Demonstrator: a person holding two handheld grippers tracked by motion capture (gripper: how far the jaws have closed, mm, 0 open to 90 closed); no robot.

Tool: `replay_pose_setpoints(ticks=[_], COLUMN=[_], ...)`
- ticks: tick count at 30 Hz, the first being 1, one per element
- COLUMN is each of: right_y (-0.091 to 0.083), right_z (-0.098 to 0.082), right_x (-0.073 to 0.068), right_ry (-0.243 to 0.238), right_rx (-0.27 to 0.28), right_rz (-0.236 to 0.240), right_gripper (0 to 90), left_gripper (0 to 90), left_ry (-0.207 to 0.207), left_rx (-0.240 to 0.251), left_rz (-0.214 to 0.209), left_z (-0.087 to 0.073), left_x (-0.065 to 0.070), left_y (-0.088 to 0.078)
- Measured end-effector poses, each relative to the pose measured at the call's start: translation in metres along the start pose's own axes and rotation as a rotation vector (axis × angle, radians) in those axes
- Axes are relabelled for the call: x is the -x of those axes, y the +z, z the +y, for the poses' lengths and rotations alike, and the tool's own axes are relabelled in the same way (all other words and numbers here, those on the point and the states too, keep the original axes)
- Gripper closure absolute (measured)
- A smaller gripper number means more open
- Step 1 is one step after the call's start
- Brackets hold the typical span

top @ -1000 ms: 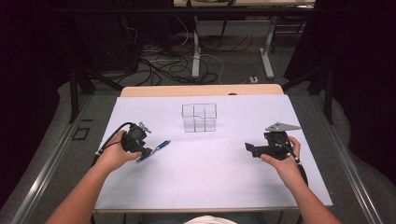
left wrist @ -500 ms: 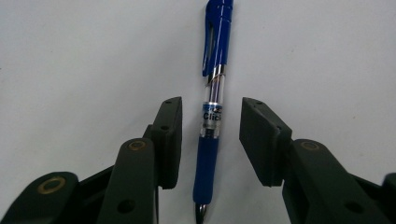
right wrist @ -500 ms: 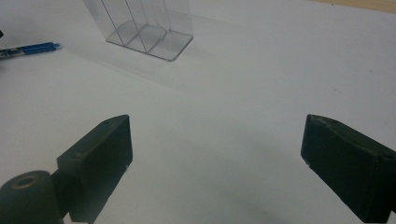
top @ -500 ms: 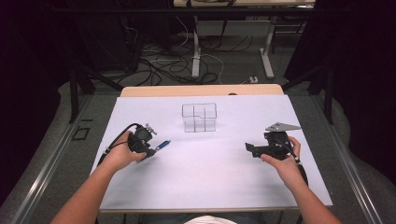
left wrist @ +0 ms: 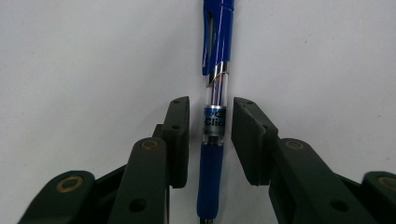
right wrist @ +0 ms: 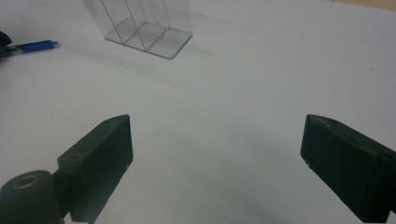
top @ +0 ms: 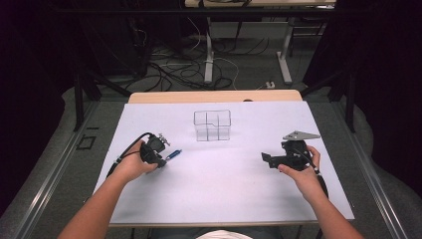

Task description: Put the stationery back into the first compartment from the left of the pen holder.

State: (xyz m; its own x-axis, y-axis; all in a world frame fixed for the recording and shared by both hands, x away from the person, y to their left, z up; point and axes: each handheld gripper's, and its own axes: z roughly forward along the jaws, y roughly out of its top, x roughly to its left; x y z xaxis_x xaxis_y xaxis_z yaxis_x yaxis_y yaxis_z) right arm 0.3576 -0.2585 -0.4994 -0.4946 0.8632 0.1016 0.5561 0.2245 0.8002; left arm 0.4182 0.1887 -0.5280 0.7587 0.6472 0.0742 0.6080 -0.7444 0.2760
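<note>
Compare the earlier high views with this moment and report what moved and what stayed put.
The left gripper has slid forward along the blue pen, so its jaws now straddle the barrel with a gap on both sides, not clamped. The pen itself lies where it was on the white table. The right gripper, open, and the clear organizer have not moved.

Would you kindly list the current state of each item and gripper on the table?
Blue pen: lying flat on the white sheet, between the left gripper's jaws, not yet clamped.
Clear organizer: upright, empty.
Left gripper: open, jaws either side of the pen with gaps.
Right gripper: open wide, holding nothing, over bare sheet.
</note>
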Motion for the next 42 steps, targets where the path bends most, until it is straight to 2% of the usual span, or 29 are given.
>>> replay_pose_setpoints(ticks=[13, 16, 27, 35, 42], right_y=[0.0002, 0.0004, 0.0, 0.0005, 0.0009], right_z=[-0.0003, -0.0003, -0.0004, -0.0008, -0.0011], right_x=[-0.0005, -0.0003, -0.0004, 0.0003, 0.0005], right_ry=[0.002, 0.003, 0.009, -0.003, -0.001], right_rx=[-0.001, -0.002, -0.003, -0.002, -0.002], right_rz=[0.003, 0.003, 0.004, 0.0, 0.001], right_gripper=[8.9, 8.9, 9.0, 9.0, 9.4], left_gripper=[74.9, 76.3, 79.0, 79.2, 79.3], left_ry=[0.03, 0.058, 0.092, 0.095, 0.079], left_rx=[-0.005, -0.018, -0.023, -0.023, -0.025], left_rz=[-0.036, -0.031, -0.026, -0.018, -0.006], left_z=[0.0013, 0.0022, 0.0034, 0.0035, 0.0033], left_x=[-0.0008, -0.0017, -0.0008, 0.0002, 0.0005], left_y=[0.0006, 0.0002, 0.0007, 0.0006, -0.0001])
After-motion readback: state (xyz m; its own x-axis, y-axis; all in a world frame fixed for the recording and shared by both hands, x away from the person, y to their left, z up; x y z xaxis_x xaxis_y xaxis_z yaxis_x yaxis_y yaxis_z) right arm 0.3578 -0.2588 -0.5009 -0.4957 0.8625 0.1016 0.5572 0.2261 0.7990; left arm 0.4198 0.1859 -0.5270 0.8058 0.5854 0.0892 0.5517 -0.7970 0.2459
